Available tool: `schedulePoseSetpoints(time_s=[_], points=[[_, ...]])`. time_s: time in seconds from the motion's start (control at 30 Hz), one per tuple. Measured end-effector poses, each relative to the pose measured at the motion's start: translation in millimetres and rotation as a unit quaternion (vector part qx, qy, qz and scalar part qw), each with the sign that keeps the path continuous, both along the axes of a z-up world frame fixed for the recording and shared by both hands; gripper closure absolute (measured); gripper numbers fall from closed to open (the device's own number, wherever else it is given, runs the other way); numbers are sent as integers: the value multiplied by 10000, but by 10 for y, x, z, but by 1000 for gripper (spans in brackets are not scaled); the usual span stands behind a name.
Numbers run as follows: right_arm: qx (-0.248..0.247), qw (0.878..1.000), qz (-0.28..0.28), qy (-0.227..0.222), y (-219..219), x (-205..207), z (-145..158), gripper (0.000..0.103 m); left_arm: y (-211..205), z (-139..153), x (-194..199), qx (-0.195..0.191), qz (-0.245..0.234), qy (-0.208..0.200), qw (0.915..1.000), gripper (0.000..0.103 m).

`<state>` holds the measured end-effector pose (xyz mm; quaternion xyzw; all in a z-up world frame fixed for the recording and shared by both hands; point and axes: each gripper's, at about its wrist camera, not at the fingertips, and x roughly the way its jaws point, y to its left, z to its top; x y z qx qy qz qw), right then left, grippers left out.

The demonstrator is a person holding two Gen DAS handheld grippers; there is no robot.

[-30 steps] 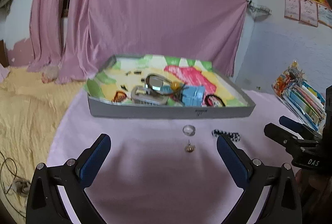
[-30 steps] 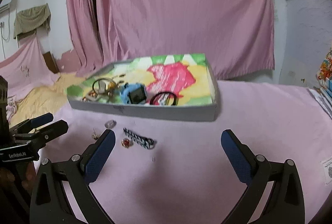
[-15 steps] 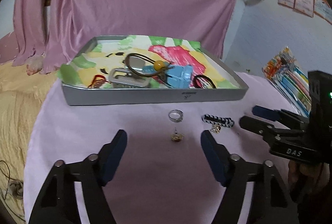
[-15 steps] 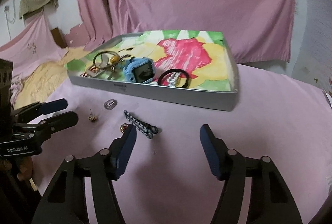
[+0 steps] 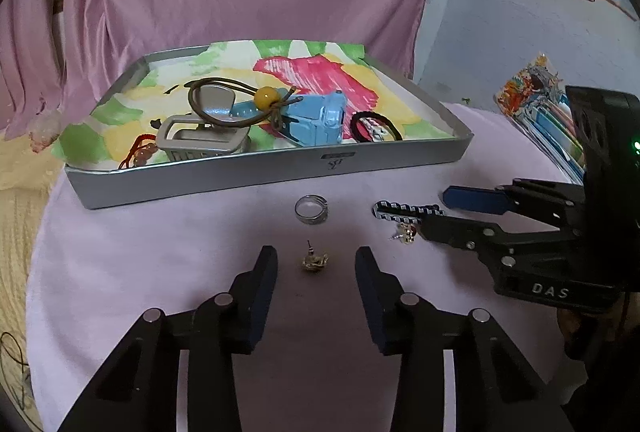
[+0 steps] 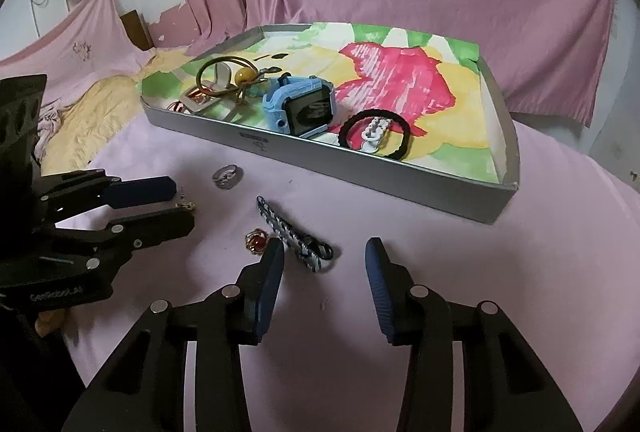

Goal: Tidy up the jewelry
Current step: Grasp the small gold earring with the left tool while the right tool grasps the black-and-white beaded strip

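On the pink cloth in front of a grey tray (image 5: 260,174) lie a silver ring (image 5: 311,208), a small gold earring (image 5: 315,261), a black-and-white striped band (image 5: 405,210) and a red-stone earring (image 5: 406,232). My left gripper (image 5: 316,266) is open and low, its fingertips on either side of the gold earring, not touching it. My right gripper (image 6: 324,256) is open; the near end of the striped band (image 6: 294,238) lies between its fingertips, and the red-stone earring (image 6: 256,242) sits just outside its left finger.
The tray (image 6: 400,178) has a painted paper lining and holds a blue watch (image 6: 302,106), a black hair tie (image 6: 374,134), a brown hair tie with a yellow bead (image 5: 266,97) and a grey clip (image 5: 200,140). Colourful packets (image 5: 540,100) lie at the right. Pink curtains hang behind.
Both grippers have come down and forward toward the loose pieces. Their jaws have narrowed from wide open to a smaller gap. Nothing on the cloth has moved.
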<state>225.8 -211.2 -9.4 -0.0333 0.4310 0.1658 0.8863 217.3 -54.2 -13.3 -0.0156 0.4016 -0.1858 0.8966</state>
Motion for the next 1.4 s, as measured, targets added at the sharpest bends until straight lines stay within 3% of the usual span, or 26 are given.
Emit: schedulePoseSetpoints(time_s=[0.17,0.3,0.47,0.87,1.2,1.4], points=[[-38,9999,103,-12,40,8,14,72,-12,-1,11,-32,-61,29,10000,73],[-58,9998,174,-24,67,-17,21,84,-34,-13,9,-15,-121,50,9999,83],[-12,9997,244,-21,90,-78,29,87,-47,-20,-7,26,-134,31,9999,91],[339,9992,195,-67,65,-175,3,89,-61,-13,-39,23,-199,-63,9998,92],[902,9955,-39,-286,-54,-210,21,90,-1,93,-63,-298,-107,-350,9989,92],[896,9955,-40,-303,-63,-193,19,90,29,182,1,-346,17,-509,9981,92]])
